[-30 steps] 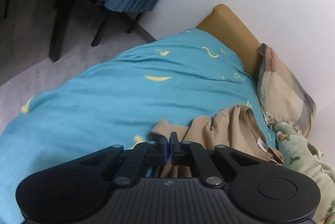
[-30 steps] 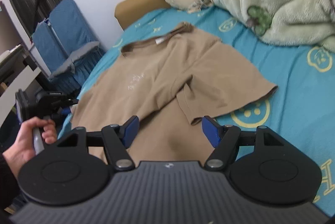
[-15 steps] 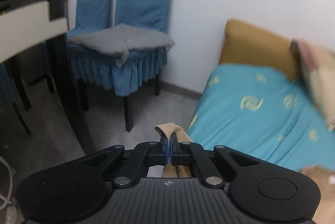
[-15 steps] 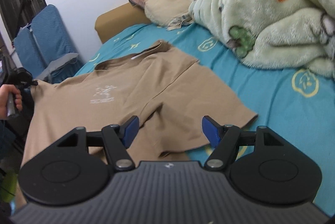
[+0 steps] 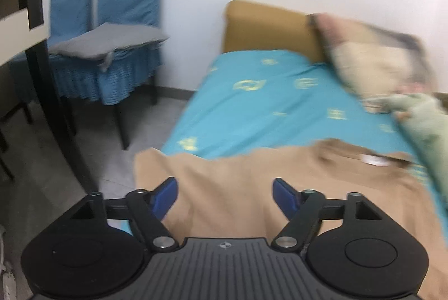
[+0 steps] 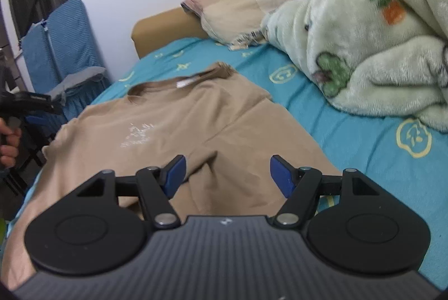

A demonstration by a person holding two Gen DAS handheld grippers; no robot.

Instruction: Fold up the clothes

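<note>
A tan T-shirt (image 6: 173, 126) lies spread face up on the turquoise bed sheet (image 6: 364, 137), collar toward the headboard, white print on the chest. In the left wrist view the same T-shirt (image 5: 238, 188) lies below my left gripper (image 5: 225, 195), which is open with nothing between its blue pads; the shirt's left sleeve end hangs at the bed's edge. My right gripper (image 6: 226, 174) is open above the shirt's lower part, near its right sleeve. The left gripper (image 6: 28, 101) shows at the far left of the right wrist view, held by a hand (image 6: 8, 143).
A fluffy green blanket (image 6: 378, 34) is heaped on the right of the bed, with a checked pillow (image 6: 252, 0) against the tan headboard (image 5: 266, 28). A blue-covered chair (image 5: 112, 28) and a dark table leg (image 5: 53, 115) stand on the floor left of the bed.
My left gripper was shut on the shirt's sleeve and pulled it out over the bed's edge; now it is open and the sleeve lies released. The right gripper stayed open and shifted slightly.
</note>
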